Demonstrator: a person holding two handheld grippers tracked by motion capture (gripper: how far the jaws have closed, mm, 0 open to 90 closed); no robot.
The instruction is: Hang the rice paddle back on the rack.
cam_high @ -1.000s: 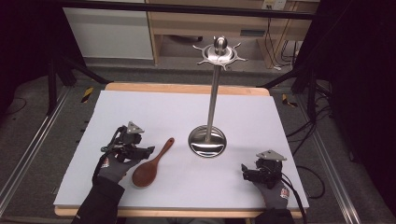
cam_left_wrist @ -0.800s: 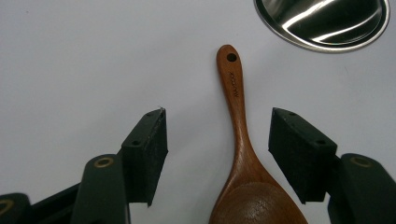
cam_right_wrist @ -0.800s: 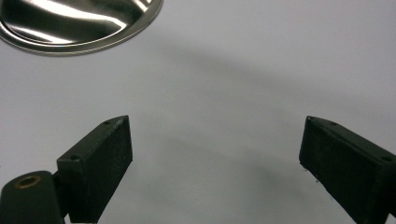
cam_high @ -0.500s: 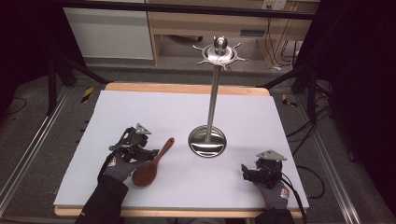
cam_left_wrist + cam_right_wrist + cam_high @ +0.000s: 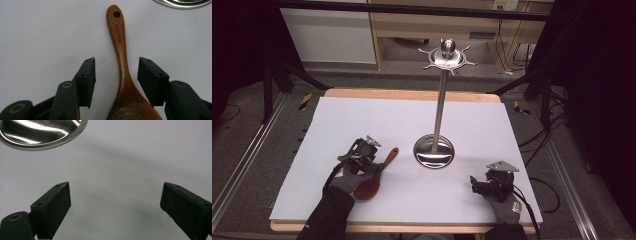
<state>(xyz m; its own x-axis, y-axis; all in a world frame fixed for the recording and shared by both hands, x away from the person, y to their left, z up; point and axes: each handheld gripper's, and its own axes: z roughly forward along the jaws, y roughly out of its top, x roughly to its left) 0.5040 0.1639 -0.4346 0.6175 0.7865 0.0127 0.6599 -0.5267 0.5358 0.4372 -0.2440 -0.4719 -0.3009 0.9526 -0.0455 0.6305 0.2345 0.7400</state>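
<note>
Wooden spoon (image 5: pixel 123 67): one line of small dark capitals is printed lengthwise on the handle, beyond the fingertips (image 5: pixel 86 75) of the left gripper (image 5: pixel 116 75), just below the hanging hole. It reads approximately "MADOOX"; the middle letters are unclear.

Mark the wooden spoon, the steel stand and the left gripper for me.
wooden spoon (image 5: pixel 122 62): left gripper view, on the handle's neck.
steel stand (image 5: pixel 434 151): high view, on its round base.
left gripper (image 5: pixel 116 75): left gripper view, midway between its fingertips, jaws either side of the spoon.
</note>
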